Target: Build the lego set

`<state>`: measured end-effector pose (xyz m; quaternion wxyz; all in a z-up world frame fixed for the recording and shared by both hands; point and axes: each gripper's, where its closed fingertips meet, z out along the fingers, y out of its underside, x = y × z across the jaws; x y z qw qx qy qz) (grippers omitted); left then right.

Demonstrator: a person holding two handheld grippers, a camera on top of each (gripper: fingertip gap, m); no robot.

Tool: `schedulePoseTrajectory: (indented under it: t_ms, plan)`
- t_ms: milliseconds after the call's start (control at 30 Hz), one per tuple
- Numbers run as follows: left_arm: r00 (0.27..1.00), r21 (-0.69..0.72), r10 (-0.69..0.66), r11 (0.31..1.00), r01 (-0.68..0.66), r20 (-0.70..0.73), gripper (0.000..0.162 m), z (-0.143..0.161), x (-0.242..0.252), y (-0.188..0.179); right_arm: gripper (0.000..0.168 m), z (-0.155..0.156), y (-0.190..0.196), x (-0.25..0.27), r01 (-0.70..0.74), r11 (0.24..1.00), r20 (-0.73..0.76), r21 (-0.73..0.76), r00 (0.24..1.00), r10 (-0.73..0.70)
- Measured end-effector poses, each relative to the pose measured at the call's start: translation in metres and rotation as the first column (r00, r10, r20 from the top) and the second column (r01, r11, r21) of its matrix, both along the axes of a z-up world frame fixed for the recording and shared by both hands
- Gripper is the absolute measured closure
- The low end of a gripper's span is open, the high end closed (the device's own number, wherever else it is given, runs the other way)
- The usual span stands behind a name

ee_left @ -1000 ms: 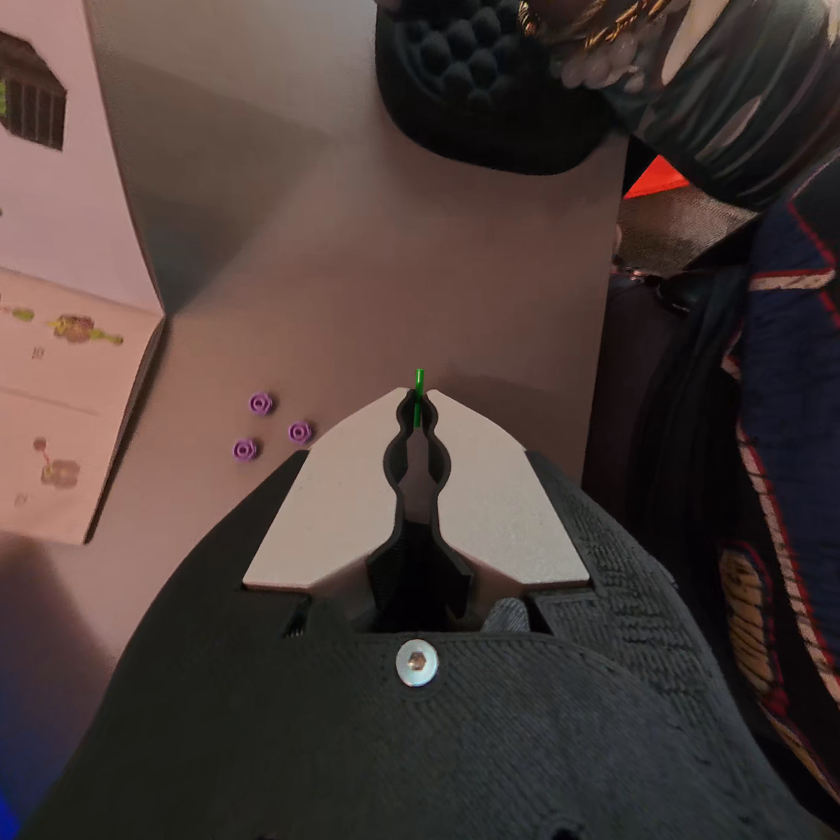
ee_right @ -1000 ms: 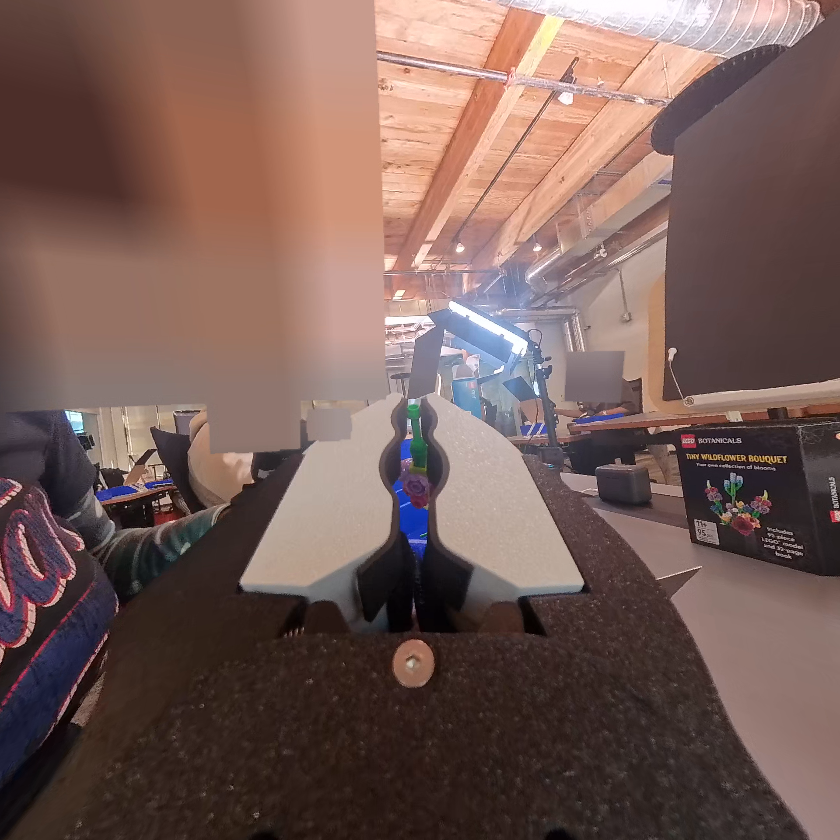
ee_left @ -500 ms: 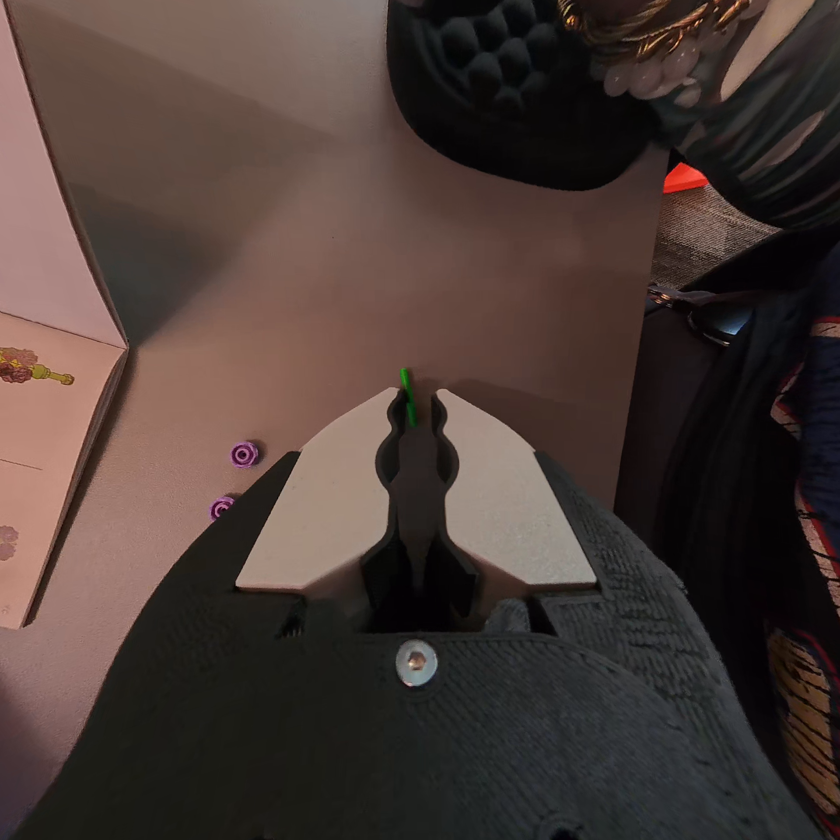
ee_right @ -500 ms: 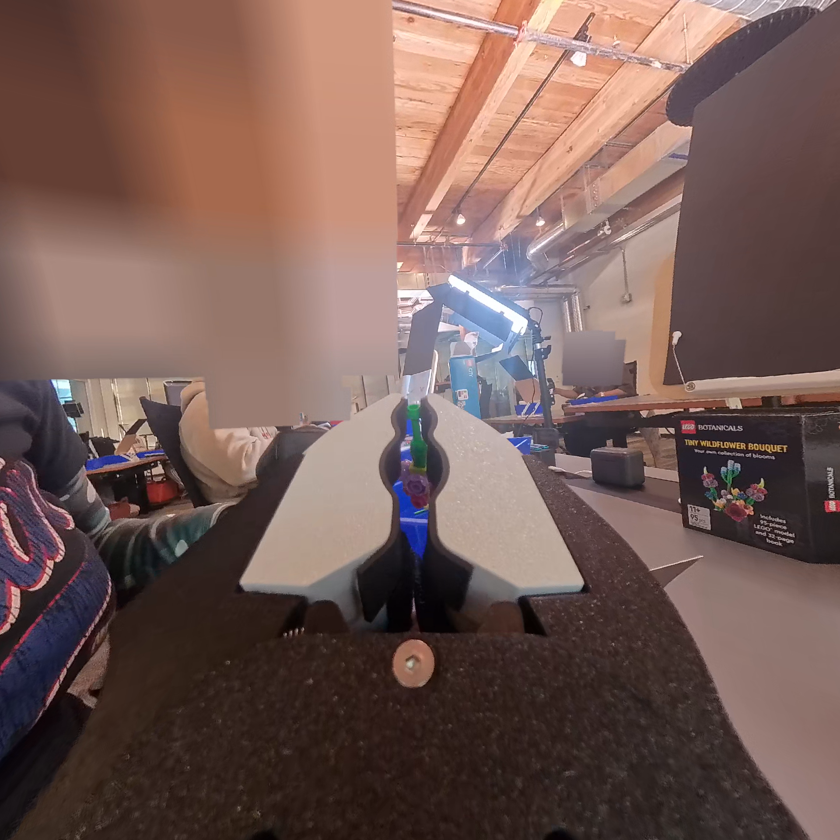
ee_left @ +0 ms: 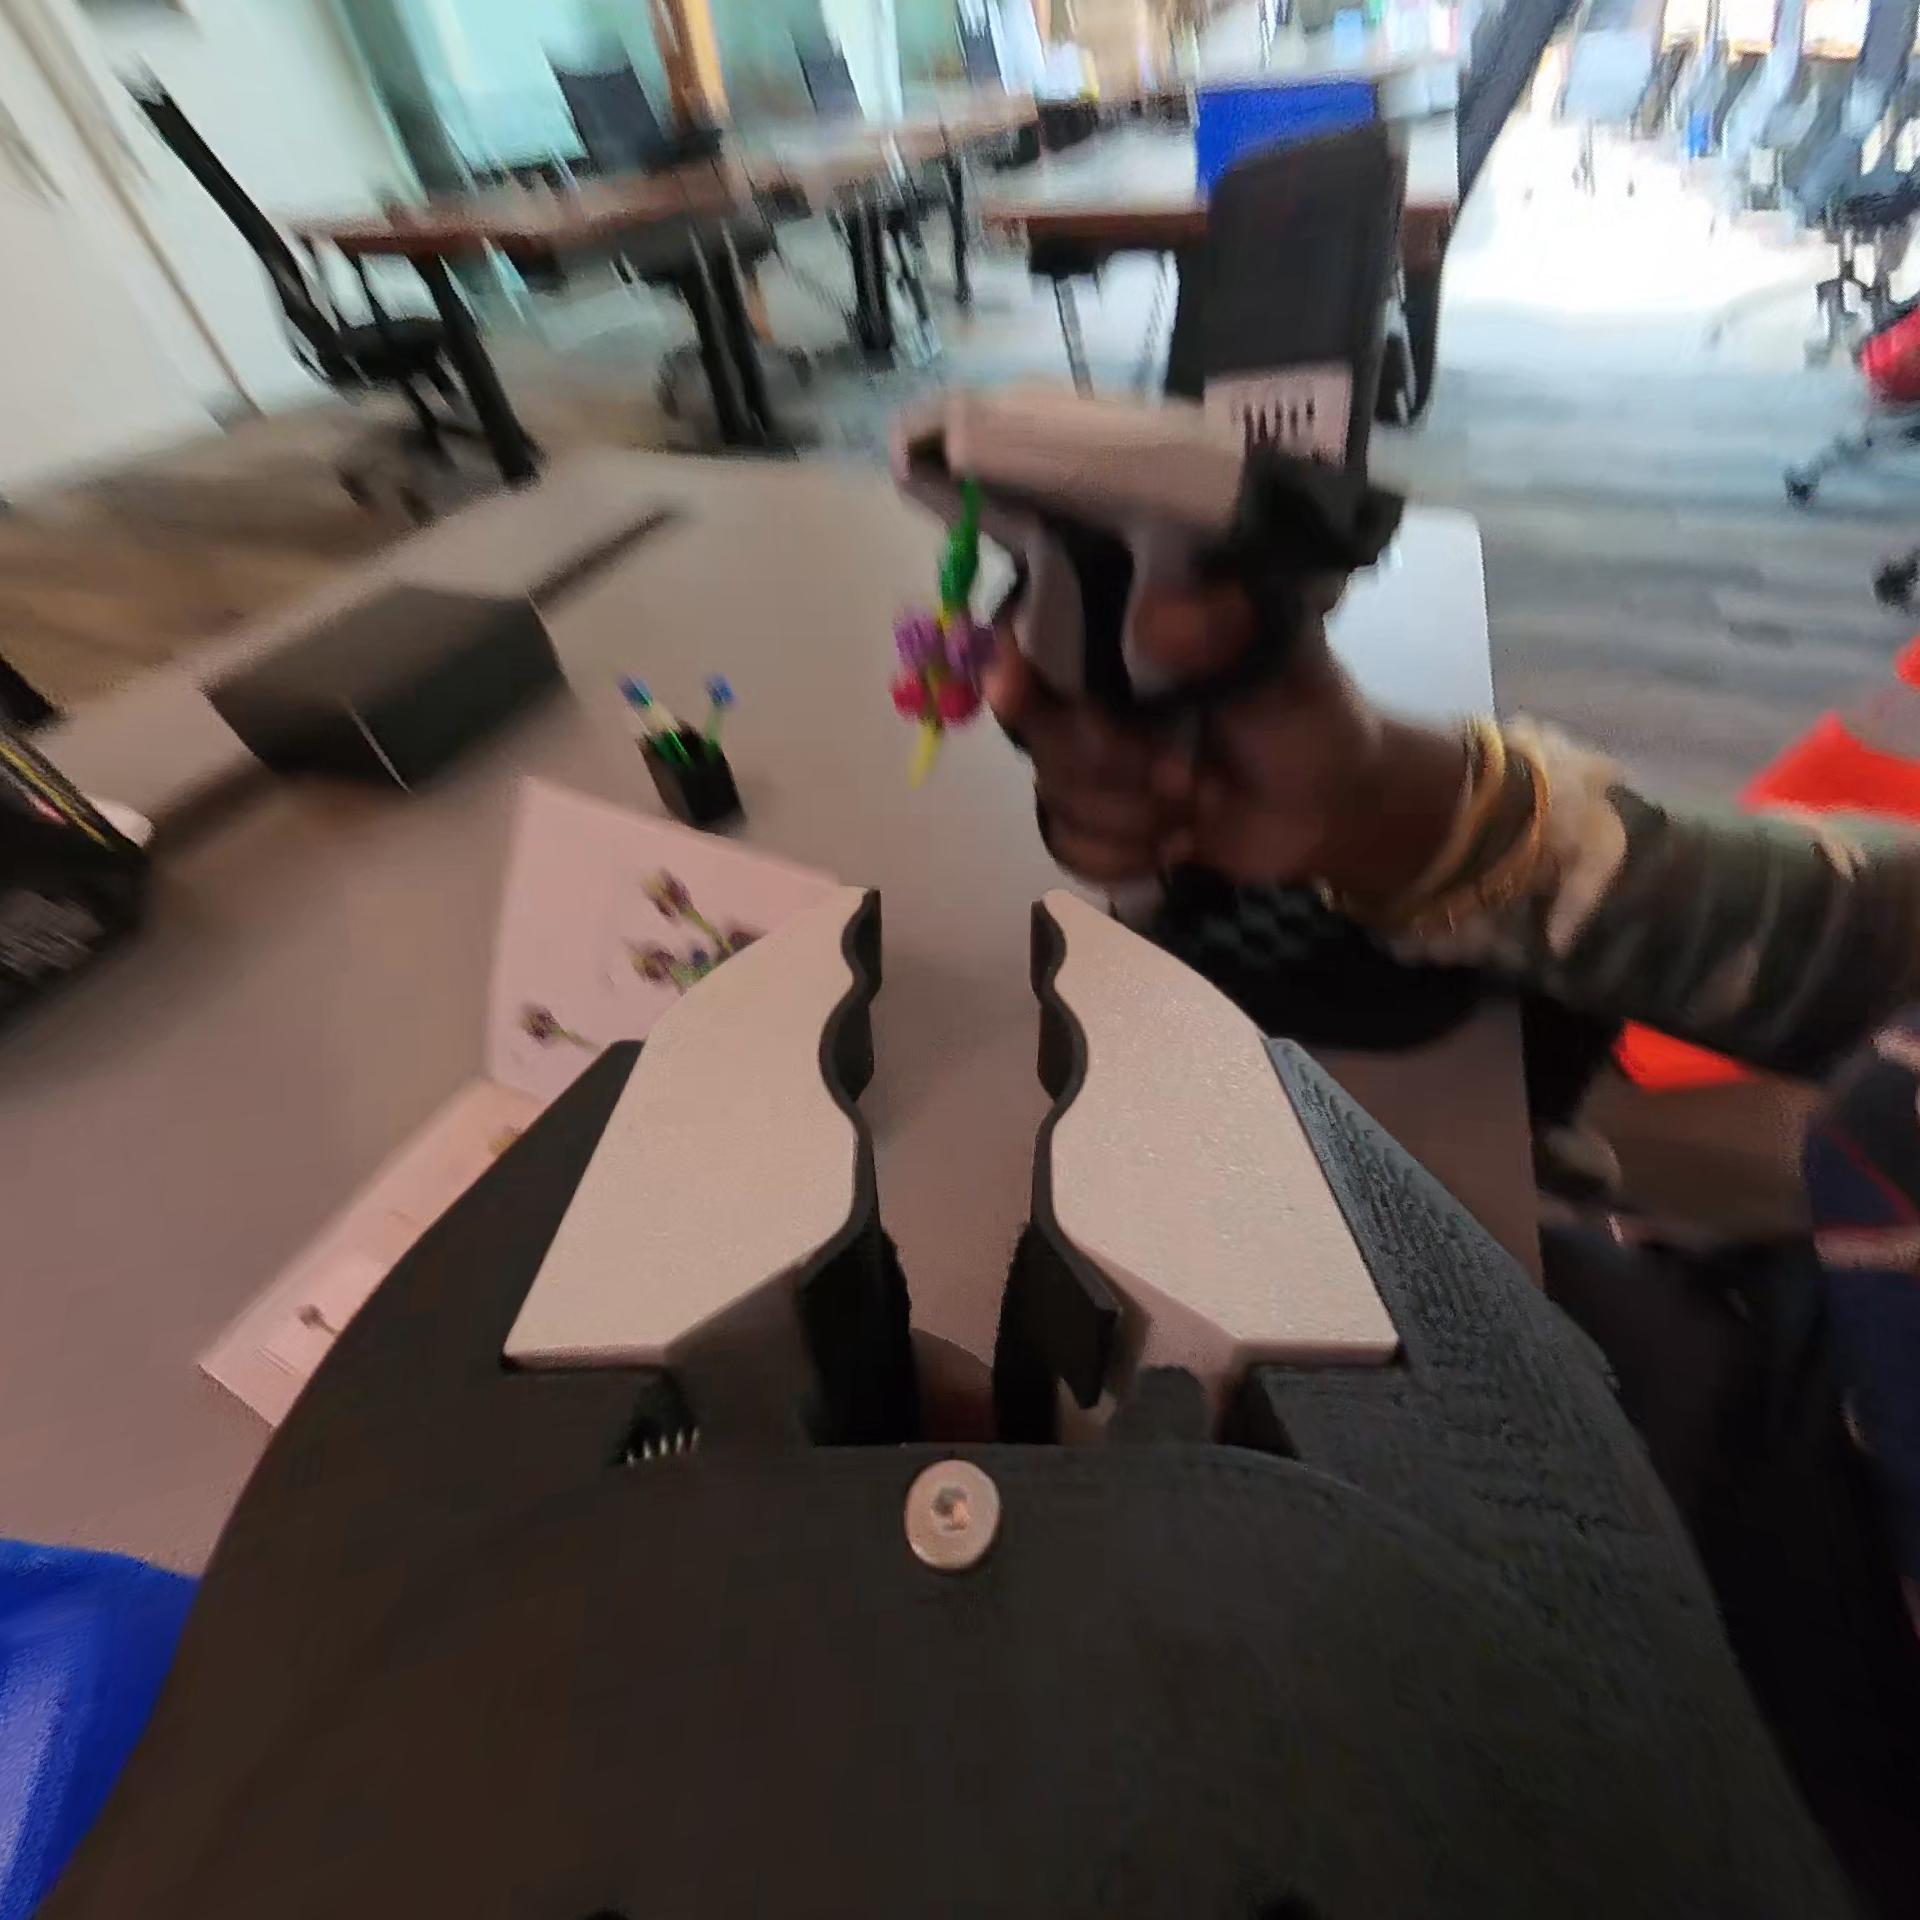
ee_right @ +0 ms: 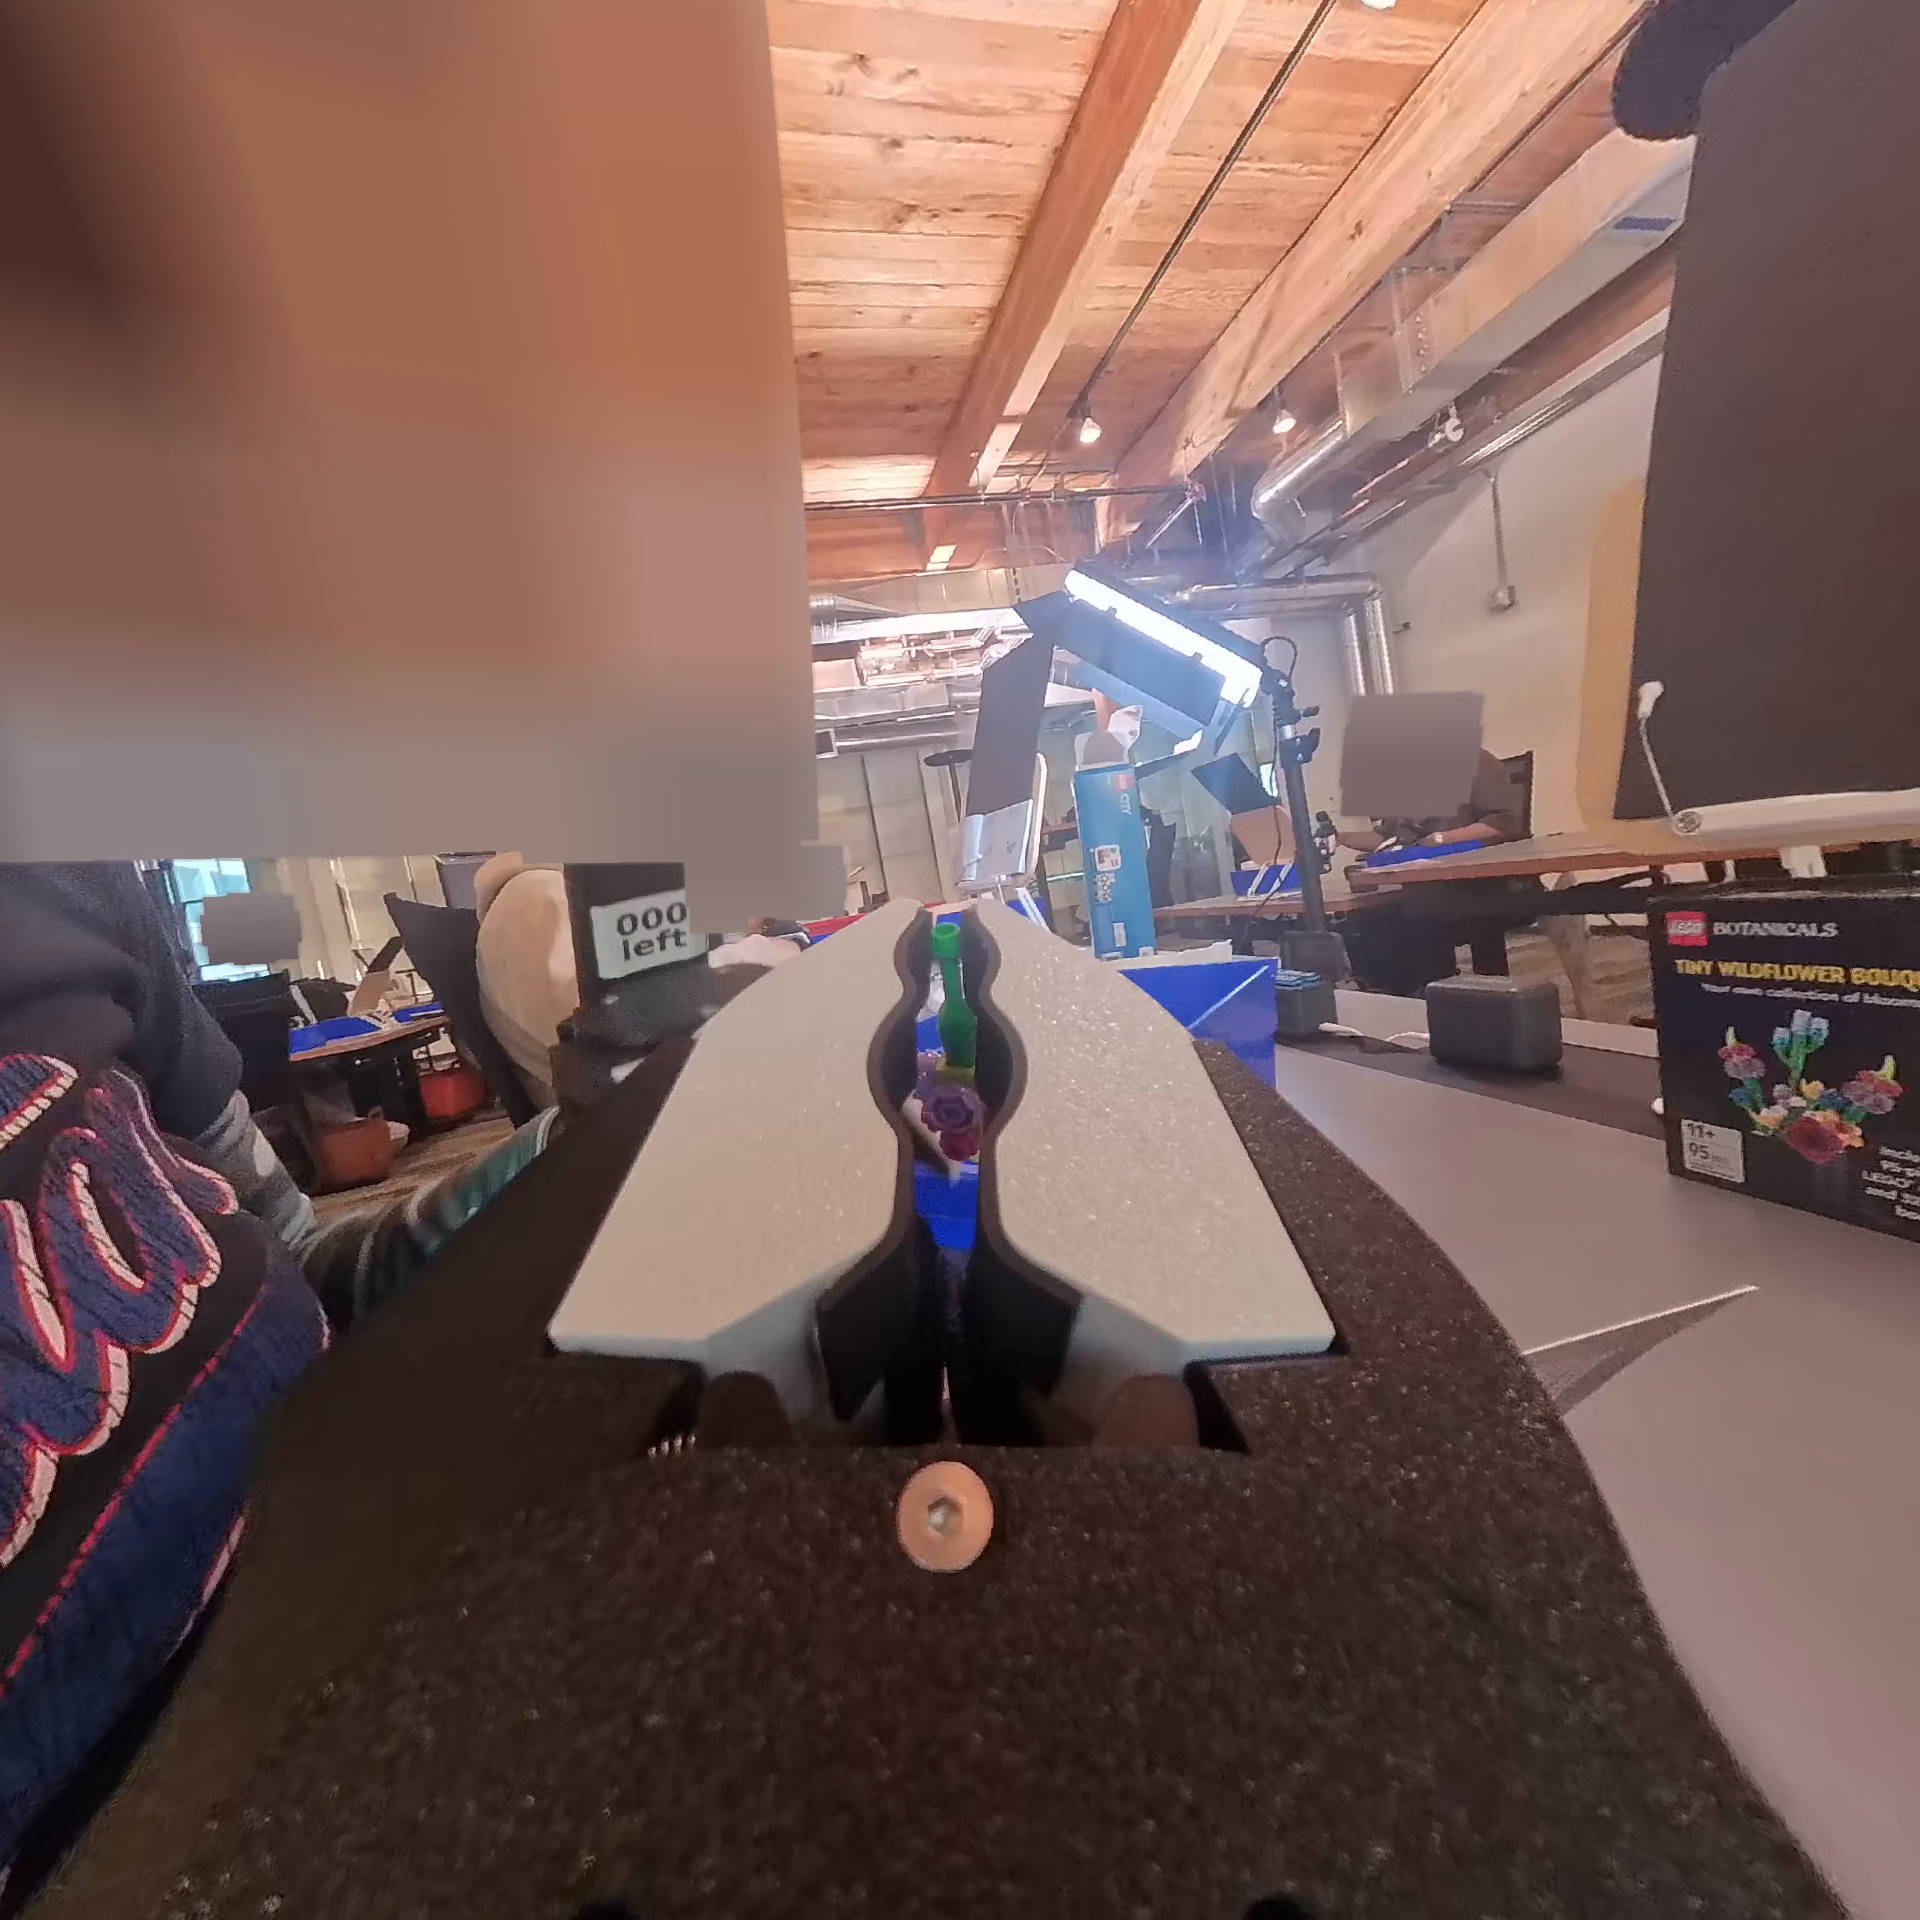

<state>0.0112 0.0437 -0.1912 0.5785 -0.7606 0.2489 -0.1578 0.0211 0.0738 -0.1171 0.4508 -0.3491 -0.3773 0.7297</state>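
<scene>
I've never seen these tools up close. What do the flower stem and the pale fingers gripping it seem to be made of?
The flower stem looks like glossy moulded plastic: bright green, smooth, with highlights. The fingers of the right gripper look like matte, grainy printed plastic, though the speckled surface could be a foam-like coating.

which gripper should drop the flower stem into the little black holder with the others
Right, probably. The right gripper is already shut on the flower stem, held above the table near the black holder. The left gripper is open and empty.

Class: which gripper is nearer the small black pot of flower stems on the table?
Left. The left gripper hovers open just short of the pot; the right gripper, holding a flower stem, sits higher, off to its side.
</scene>
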Motion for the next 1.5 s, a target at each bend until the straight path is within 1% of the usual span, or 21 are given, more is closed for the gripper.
schedulePoseTrajectory:
  t_ms: [67, 100, 167, 267, 367, 600, 633, 700, 767, 867, 900, 967, 1033, 1067, 1133, 1200, 1267, 1333, 1400, 1467, 1500]
  plan:
    - [0.997, 0.124, 0.042, 0.991, -0.05, 0.066, 0.134, 0.029, -0.002, 0.008, 0.163, 0.002, -0.005, -0.003, -0.015, 1.0, 0.007, -0.003, 1.0, 0.015]
    - [0.995, 0.158, 0.047, 0.986, -0.061, 0.091, 0.134, 0.038, -0.001, 0.01, 0.163, 0.003, -0.009, -0.004, -0.028, 1.0, 0.006, -0.009, 1.0, 0.028]
    - [0.994, 0.187, 0.03, 0.981, -0.05, 0.107, 0.132, 0.047, 0.004, 0.013, 0.163, 0.006, -0.016, -0.005, -0.067, 0.997, 0.0, -0.029, 0.998, 0.067]
    - [0.996, 0.186, -0.025, 0.983, 0.008, 0.091, 0.131, 0.044, 0.013, 0.012, 0.163, 0.01, -0.026, -0.006, -0.114, 0.992, -0.005, -0.049, 0.993, 0.114]
    - [0.993, 0.19, -0.079, 0.98, 0.061, 0.09, 0.138, 0.041, 0.019, 0.006, 0.163, 0.009, -0.033, -0.01, -0.128, 0.992, 0.02, -0.02, 0.991, 0.129]
    - [0.988, 0.206, -0.075, 0.977, 0.047, 0.132, 0.142, 0.04, 0.012, -0.001, 0.163, 0.008, -0.045, -0.019, -0.161, 0.987, 0.062, 0.003, 0.985, 0.161]
    - [0.987, 0.212, -0.069, 0.977, 0.037, 0.146, 0.142, 0.041, 0.01, -0.002, 0.161, 0.008, -0.045, -0.02, -0.155, 0.988, 0.067, 0.009, 0.986, 0.154]
    - [0.98, 0.227, -0.037, 0.974, -0.008, 0.193, 0.142, 0.045, 0.001, -0.003, 0.152, 0.006, -0.044, -0.021, -0.125, 0.992, 0.089, 0.028, 0.988, 0.122]
    - [0.965, 0.243, -0.013, 0.969, -0.053, 0.262, 0.142, 0.051, -0.009, -0.004, 0.151, 0.001, -0.043, -0.024, -0.094, 0.994, 0.123, 0.046, 0.988, 0.088]
    - [0.909, 0.255, -0.038, 0.964, -0.076, 0.415, 0.143, 0.061, -0.019, -0.008, 0.152, -0.005, -0.045, -0.026, -0.085, 0.996, 0.13, 0.024, 0.988, 0.081]
    - [0.868, 0.254, -0.063, 0.964, -0.075, 0.493, 0.143, 0.066, -0.023, -0.01, 0.152, -0.006, -0.044, -0.026, -0.083, 0.996, 0.125, 0.008, 0.989, 0.082]
    - [0.745, 0.253, -0.119, 0.965, -0.068, 0.656, 0.142, 0.074, -0.034, -0.015, 0.149, -0.007, -0.046, -0.029, -0.066, 0.998, 0.125, 0.006, 0.99, 0.064]
    - [0.628, 0.239, -0.147, 0.969, -0.064, 0.764, 0.143, 0.077, -0.044, -0.017, 0.142, -0.008, -0.05, -0.035, 0.005, 0.996, 0.147, 0.088, 0.989, -0.018]
    - [0.594, 0.23, -0.146, 0.971, -0.068, 0.791, 0.143, 0.075, -0.047, -0.017, 0.14, -0.008, -0.052, -0.04, 0.061, 0.986, 0.154, 0.154, 0.984, -0.085]
    - [0.563, 0.217, -0.135, 0.973, -0.081, 0.815, 0.143, 0.071, -0.049, -0.017, 0.138, -0.004, -0.056, -0.048, 0.178, 0.939, 0.131, 0.295, 0.966, -0.225]
    - [0.538, 0.212, -0.136, 0.974, -0.081, 0.832, 0.143, 0.07, -0.046, -0.017, 0.137, -0.003, -0.059, -0.057, 0.275, 0.858, 0.102, 0.433, 0.931, -0.35]
    - [0.495, 0.215, -0.156, 0.975, -0.063, 0.855, 0.143, 0.072, -0.043, -0.018, 0.136, -0.006, -0.06, -0.064, 0.333, 0.764, 0.069, 0.553, 0.895, -0.44]
    - [0.468, 0.212, -0.166, 0.976, -0.048, 0.868, 0.143, 0.073, -0.04, -0.018, 0.136, -0.007, -0.06, -0.069, 0.366, 0.699, 0.042, 0.615, 0.87, -0.492]
    - [0.46, 0.216, -0.169, 0.975, -0.053, 0.872, 0.143, 0.073, -0.039, -0.018, 0.138, -0.006, -0.059, -0.07, 0.385, 0.69, 0.028, 0.614, 0.862, -0.506]
    - [0.464, 0.214, -0.165, 0.975, -0.054, 0.87, 0.143, 0.073, -0.039, -0.017, 0.145, -0.006, -0.056, -0.068, 0.391, 0.707, 0.036, 0.59, 0.862, -0.506]
    - [0.473, 0.212, -0.163, 0.976, -0.052, 0.866, 0.142, 0.073, -0.038, -0.017, 0.145, -0.006, -0.056, -0.067, 0.385, 0.717, 0.037, 0.582, 0.868, -0.496]
